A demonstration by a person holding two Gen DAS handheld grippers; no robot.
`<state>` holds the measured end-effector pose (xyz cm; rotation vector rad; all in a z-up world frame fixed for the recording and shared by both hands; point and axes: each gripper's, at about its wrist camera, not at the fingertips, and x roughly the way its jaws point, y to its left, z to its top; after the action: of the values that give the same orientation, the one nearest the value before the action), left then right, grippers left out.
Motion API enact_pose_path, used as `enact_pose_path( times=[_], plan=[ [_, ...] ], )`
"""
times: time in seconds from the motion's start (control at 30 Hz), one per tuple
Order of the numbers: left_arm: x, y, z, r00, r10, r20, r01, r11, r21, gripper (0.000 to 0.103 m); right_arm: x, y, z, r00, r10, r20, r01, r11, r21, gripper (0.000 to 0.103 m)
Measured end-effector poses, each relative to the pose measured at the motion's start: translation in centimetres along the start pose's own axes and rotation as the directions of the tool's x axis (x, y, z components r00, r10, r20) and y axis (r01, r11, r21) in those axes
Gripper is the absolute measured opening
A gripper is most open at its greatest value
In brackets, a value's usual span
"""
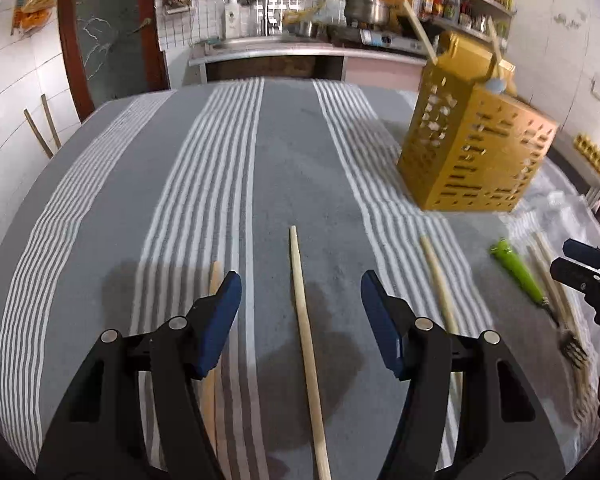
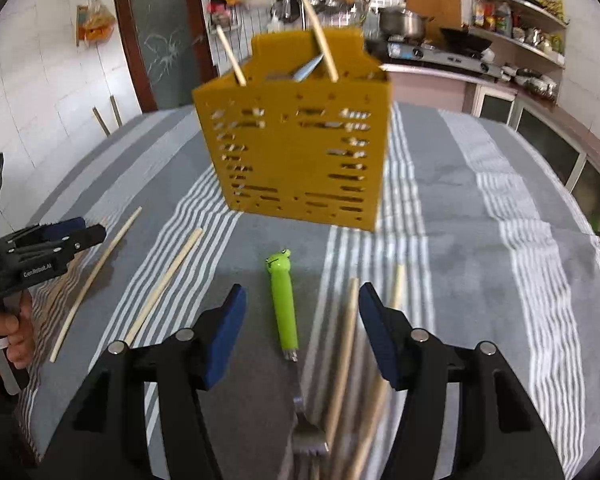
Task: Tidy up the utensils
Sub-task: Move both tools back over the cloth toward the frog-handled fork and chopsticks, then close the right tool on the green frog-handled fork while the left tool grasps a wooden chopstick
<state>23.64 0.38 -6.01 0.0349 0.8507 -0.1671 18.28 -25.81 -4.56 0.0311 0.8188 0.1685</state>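
Two tongs are in view, one per hand, both angled down over a bench (image 1: 100, 184) covered with a grey cloth bearing white stripes.

Left tongs (image 1: 301, 300): jaws stand apart with nothing gripped. One wooden chopstick (image 1: 305, 340) lies lengthwise on the cloth in the gap between the blue pads (image 1: 220, 320), clear of both. A second chopstick (image 1: 213, 280) shows just outside the left pad, partly hidden by it. A third chopstick (image 1: 440, 284) lies outside the right pad.

Right tongs (image 2: 302, 328): jaws likewise apart, holding nothing. A fork with a green frog-shaped handle (image 2: 283, 308) lies on the cloth between the pads, handle end away from the camera, tines (image 2: 309, 436) toward it. Beside it, toward the right pad, lie further chopsticks (image 2: 346, 344); their near ends are blurred, so the count cannot be confirmed.

Yellow perforated utensil caddy (image 2: 296, 152) stands upright on the cloth beyond the fork. Two chopsticks (image 2: 322, 40) lean out of its top, along with a pale utensil that cannot be identified.

From the right wrist view, the left tongs appear at the frame's left edge with a person's hand (image 2: 8, 332) on the grip. Background holds a kitchen counter with a gas stove (image 2: 432, 54) and a metal pot (image 2: 402, 22).
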Motion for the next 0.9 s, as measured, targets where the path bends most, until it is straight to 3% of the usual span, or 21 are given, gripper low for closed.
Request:
enact_pose_path(
  times=[0.17, 0.3, 0.53, 0.8, 0.9],
  plan=[
    [3.0, -0.6, 0.3, 0.996, 0.009, -0.093, -0.006, 0.999, 0.033, 0.060, 3.1, 1.1, 0.7, 0.997, -0.024, -0.075, 0.020, 0.999, -0.050, 0.058],
    [4.0, -1.0, 0.2, 0.994, 0.035, -0.100, -0.030, 0.998, 0.055, 0.061, 5.2, 1.7, 1.3, 0.992, -0.032, -0.122, 0.024, 0.997, -0.069, 0.058],
    [4.5, -0.9, 0.9, 0.992, 0.011, -0.125, -0.005, 0.999, 0.049, 0.064, 6.5, 2.6, 2.8, 0.980, -0.047, -0.193, 0.034, 0.997, -0.071, 0.058],
    [5.1, -0.8, 1.3, 0.993, 0.007, -0.118, -0.003, 0.999, 0.033, 0.067, 7.8, 3.5, 3.3, 0.977, -0.031, -0.213, 0.013, 0.996, -0.085, 0.057],
    [5.1, -0.9, 1.1, 0.993, 0.007, -0.114, -0.002, 0.999, 0.039, 0.065, 7.9, 3.7, 3.2, 0.980, -0.040, -0.196, 0.024, 0.996, -0.083, 0.042]
  ],
)
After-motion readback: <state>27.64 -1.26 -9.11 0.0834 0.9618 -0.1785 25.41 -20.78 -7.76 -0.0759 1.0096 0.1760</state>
